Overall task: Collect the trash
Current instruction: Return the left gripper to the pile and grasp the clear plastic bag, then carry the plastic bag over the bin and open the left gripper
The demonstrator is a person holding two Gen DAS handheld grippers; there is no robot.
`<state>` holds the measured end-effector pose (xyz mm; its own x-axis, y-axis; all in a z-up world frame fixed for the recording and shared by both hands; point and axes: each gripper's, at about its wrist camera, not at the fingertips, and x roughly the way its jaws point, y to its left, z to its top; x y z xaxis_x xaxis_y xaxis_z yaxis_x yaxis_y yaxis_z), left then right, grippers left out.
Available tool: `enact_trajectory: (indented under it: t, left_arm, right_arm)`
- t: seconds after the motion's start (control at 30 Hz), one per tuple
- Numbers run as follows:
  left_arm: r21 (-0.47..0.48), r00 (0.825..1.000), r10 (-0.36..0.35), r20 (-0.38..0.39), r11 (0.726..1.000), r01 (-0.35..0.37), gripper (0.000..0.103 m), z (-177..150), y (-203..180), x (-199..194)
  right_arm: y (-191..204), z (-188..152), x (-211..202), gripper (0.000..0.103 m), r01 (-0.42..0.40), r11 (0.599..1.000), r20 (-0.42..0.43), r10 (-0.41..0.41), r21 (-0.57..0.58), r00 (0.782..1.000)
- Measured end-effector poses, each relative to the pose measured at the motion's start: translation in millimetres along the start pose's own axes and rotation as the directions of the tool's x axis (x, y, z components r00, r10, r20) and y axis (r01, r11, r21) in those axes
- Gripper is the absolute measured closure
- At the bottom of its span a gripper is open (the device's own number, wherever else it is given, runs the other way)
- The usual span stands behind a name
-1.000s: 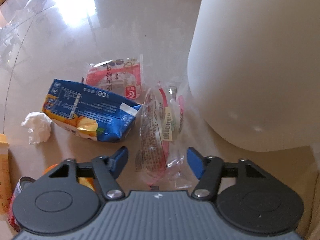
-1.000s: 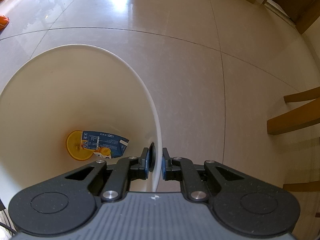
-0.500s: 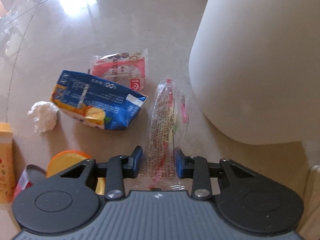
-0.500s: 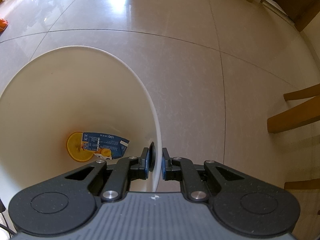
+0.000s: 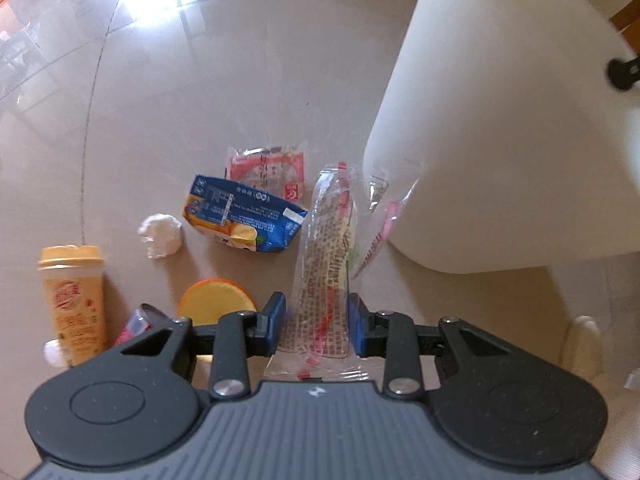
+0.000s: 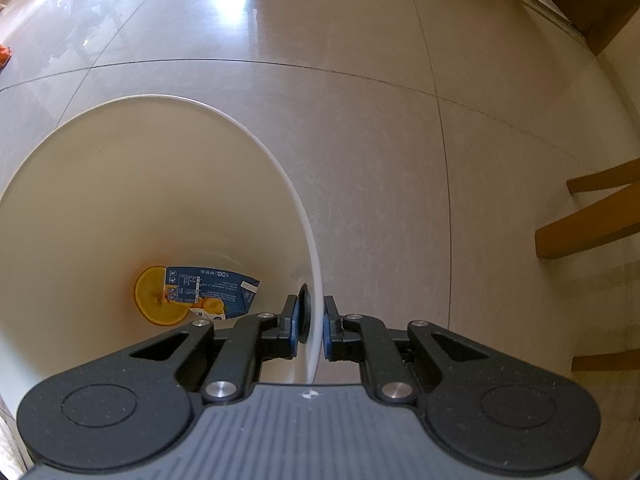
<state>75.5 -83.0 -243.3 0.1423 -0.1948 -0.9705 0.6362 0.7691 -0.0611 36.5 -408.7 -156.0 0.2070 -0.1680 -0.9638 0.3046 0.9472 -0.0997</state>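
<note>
Glossy beige floor tiles lie bare beyond the litter. Left gripper, jaws narrowed, pinches a clear printed plastic wrapper beside the tall white bin. Right gripper, nearly closed, clamps the bin's rim.

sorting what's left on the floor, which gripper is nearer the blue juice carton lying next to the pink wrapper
Left. The left gripper, shut on the clear wrapper, hangs just beside the floor carton. The right gripper clamps the bin rim.

Left gripper closed on clear printed wrapper, then rose, lifting it off floor; litter shrank toward 10 o'clock.
</note>
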Motion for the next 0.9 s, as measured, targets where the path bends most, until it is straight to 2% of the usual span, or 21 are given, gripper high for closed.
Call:
enact_trajectory:
  t: [0.5, 0.63, 0.9]
  left_arm:
    - [0.058, 0.999, 0.035, -0.011, 0.998, -0.034, 0.071, 46, -25, -127]
    - [0.084, 0.999, 0.045, -0.006, 0.996, -0.044, 0.071, 60, -30, -144]
    - [0.144, 0.999, 0.003, 0.038, 0.989, -0.009, 0.071, 87, -52, -166]
  right_arm:
    - [-9, 3, 1, 0.091, -0.037, 0.998, -0.012, 0.037, 0.044, 0.999]
    - [-11, 2, 1, 0.091, -0.049, 0.997, -0.011, 0.050, 0.059, 0.999]
    - [-16, 1, 0, 0.092, -0.070, 0.994, -0.011, 0.071, 0.078, 0.997]
